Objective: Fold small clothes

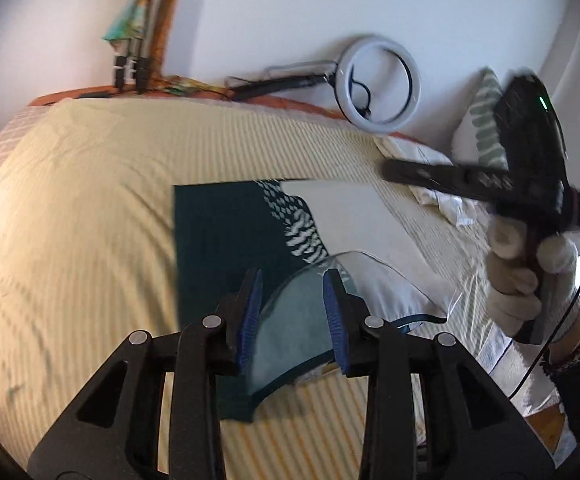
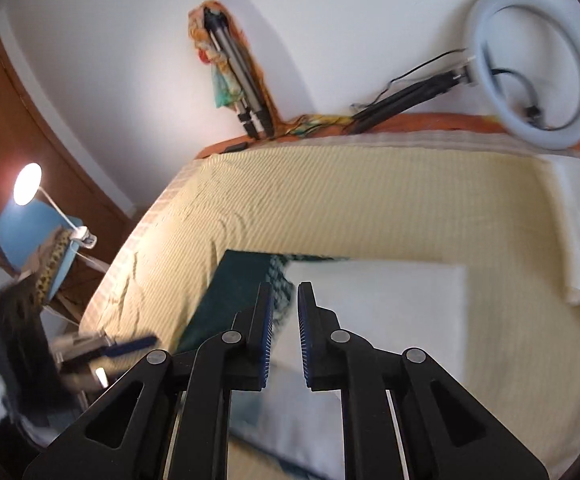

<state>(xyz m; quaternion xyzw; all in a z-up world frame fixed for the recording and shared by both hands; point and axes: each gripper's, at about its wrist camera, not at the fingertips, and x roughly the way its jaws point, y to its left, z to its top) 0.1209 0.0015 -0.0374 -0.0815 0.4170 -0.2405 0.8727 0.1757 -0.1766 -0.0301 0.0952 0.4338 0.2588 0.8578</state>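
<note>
A small dark green garment [image 1: 218, 248] with a white leaf print lies flat on the yellow striped bedspread [image 1: 70, 200]. A white folding board [image 1: 353, 212] covers its right half, and a clear curved plastic sheet [image 1: 329, 300] lies over its near end. My left gripper [image 1: 291, 304] is open just above that sheet, holding nothing. My right gripper [image 2: 284, 332] is open and empty over the garment [image 2: 234, 284] and the board [image 2: 389, 312]. It also shows in the left wrist view [image 1: 409, 172], raised at the right in a gloved hand.
A ring light [image 1: 381, 84] on a folded tripod leans on the wall behind the bed. A green patterned pillow [image 1: 485, 120] and white cloth [image 1: 441, 196] lie at the right. A lit lamp [image 2: 26, 184] and wooden door stand left of the bed.
</note>
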